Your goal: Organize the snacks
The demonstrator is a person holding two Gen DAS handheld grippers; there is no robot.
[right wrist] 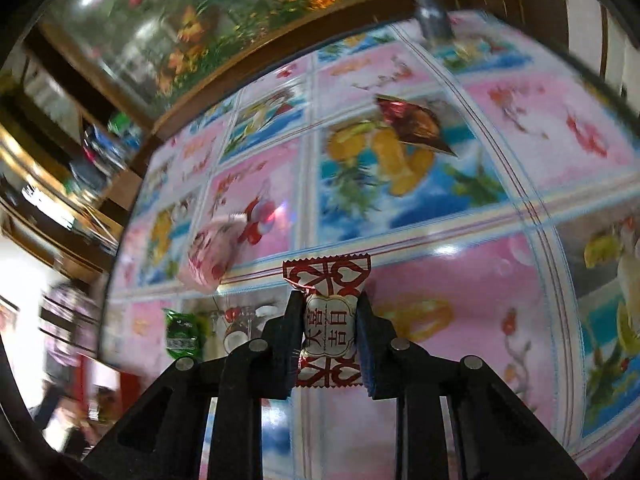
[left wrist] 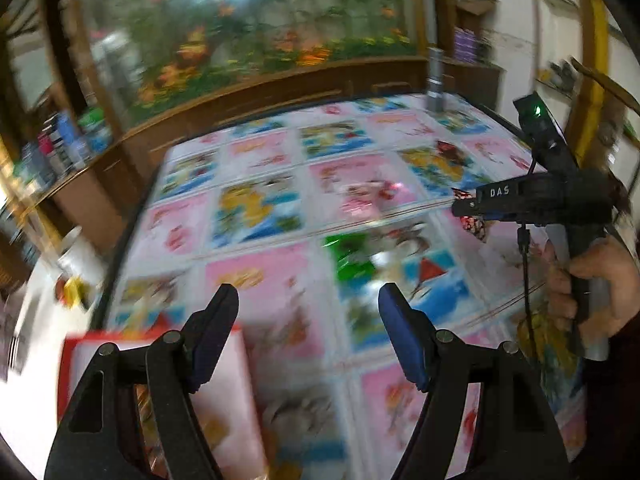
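The surface [left wrist: 280, 280], covered by a cloth of pink and blue fruit panels, fills both views; its dark curved rim runs along the left and far sides. Beyond the far rim stands a wooden cabinet [left wrist: 280, 84] with a flower mural [left wrist: 240, 28] above. A grey cylinder [left wrist: 435, 80] stands near the far edge. Most of the cloth lies bare between the scattered sweets.

The left gripper [left wrist: 308, 312] hangs over the near part of the surface, fingers [left wrist: 400, 332] spread wide with nothing between them. A red box [left wrist: 160, 360] lies under its left finger, at the near left rim; the right view shows only a red sliver of it.

The right gripper [right wrist: 329, 320] has its fingers closed on a red-and-white candy [right wrist: 330, 320], held above the cloth. In the left view this gripper appears at the right, in the person's hand [left wrist: 592, 280], the candy largely hidden.

Only the right view shows clearly a brown wrapper [right wrist: 416, 128] far out on a fruit panel and a pink candy [right wrist: 212, 256] mid-left. A green packet [right wrist: 182, 332] lies near the left rim, blurred in the left view.
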